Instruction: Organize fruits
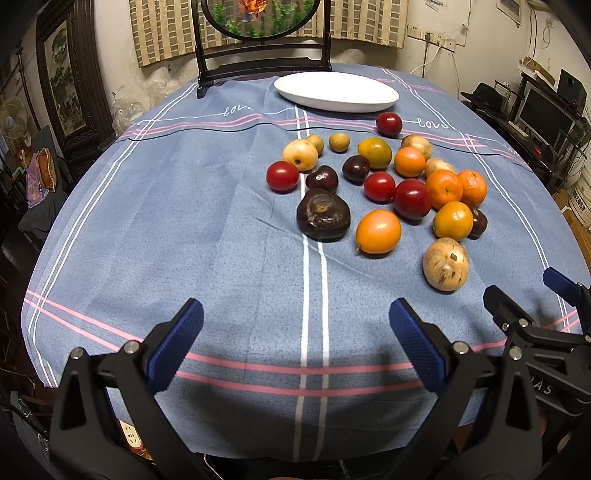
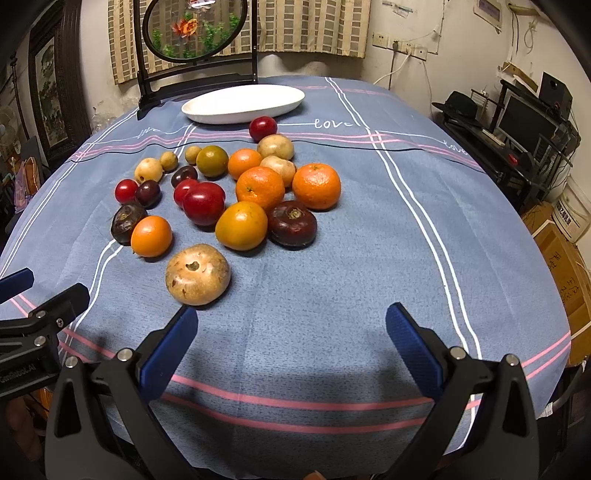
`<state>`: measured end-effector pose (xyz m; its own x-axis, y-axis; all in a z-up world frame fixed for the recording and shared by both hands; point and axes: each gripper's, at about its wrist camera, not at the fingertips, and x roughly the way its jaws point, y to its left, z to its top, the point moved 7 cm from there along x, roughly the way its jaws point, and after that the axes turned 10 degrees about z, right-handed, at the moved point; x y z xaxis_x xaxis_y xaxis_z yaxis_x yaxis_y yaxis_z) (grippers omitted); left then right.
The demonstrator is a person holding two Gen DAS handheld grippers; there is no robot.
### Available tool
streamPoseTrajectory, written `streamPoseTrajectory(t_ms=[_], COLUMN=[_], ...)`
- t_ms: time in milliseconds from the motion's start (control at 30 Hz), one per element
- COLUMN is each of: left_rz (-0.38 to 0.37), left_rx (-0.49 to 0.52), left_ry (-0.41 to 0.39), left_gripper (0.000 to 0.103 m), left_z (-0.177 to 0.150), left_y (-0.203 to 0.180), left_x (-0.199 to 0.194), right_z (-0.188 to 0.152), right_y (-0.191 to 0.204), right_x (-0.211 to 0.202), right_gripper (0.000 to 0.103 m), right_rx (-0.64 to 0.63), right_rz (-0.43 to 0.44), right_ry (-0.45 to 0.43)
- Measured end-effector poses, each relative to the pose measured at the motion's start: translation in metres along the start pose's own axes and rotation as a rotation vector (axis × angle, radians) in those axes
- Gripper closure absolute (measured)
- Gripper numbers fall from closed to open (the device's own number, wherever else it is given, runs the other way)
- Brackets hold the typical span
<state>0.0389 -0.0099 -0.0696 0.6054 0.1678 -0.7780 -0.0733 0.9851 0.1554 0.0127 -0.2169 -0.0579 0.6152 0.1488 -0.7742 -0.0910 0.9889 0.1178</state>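
- Left wrist view: left gripper (image 1: 295,325) spread wide, holding nothing, low over the near edge of the surface (image 1: 184,221), well short of the fruits (image 1: 376,184).
- Same view: right gripper (image 1: 532,291) pokes in at right edge, just beside the tan fruit (image 1: 446,264).
- Right wrist view: right gripper (image 2: 290,325) also spread wide and empty; tan fruit (image 2: 198,274) sits just ahead of its left finger.
- Only the right view shows the dark round fruit (image 2: 292,224) in full; in the left view it is mostly hidden behind an orange one.
- Fruits lie clustered mid-surface on the blue cloth, none in the white dish (image 1: 336,91), which sits behind them.
- A framed round screen (image 2: 195,29) stands behind the dish; nothing blocks either gripper's way to the fruits.
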Motion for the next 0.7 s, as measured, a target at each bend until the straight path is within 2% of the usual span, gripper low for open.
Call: streamPoseTrajectory(t_ms=[200, 433, 533, 633, 700], left_rz=[-0.001, 0.011, 0.022, 0.026, 0.027], left_rx=[0.006, -0.001, 0.000, 0.005, 0.006], left_ry=[0.002, -0.001, 0.002, 0.007, 0.005], left_gripper=[0.002, 0.002, 0.002, 0.002, 0.002], left_z=[-0.003, 0.002, 0.004, 0.006, 0.009], left_y=[-0.002, 0.007, 0.013, 0.018, 0.021], left_x=[0.001, 0.004, 0.008, 0.011, 0.013], right_z=[-0.001, -0.001, 0.001, 0.002, 0.005], right_y=[0.002, 0.002, 0.004, 0.013, 0.021], right_x=[0.001, 0.003, 0.006, 0.012, 0.016], right_gripper=[0.001, 0.001, 0.001, 0.001, 0.001], right_rx=[-0.023, 0.006, 0.004, 0.003, -0.020], right_rz=[-0.009, 0.088, 0.102, 0.171, 0.177], right_ry=[0.001, 0.014, 0.025, 0.043, 0.051])
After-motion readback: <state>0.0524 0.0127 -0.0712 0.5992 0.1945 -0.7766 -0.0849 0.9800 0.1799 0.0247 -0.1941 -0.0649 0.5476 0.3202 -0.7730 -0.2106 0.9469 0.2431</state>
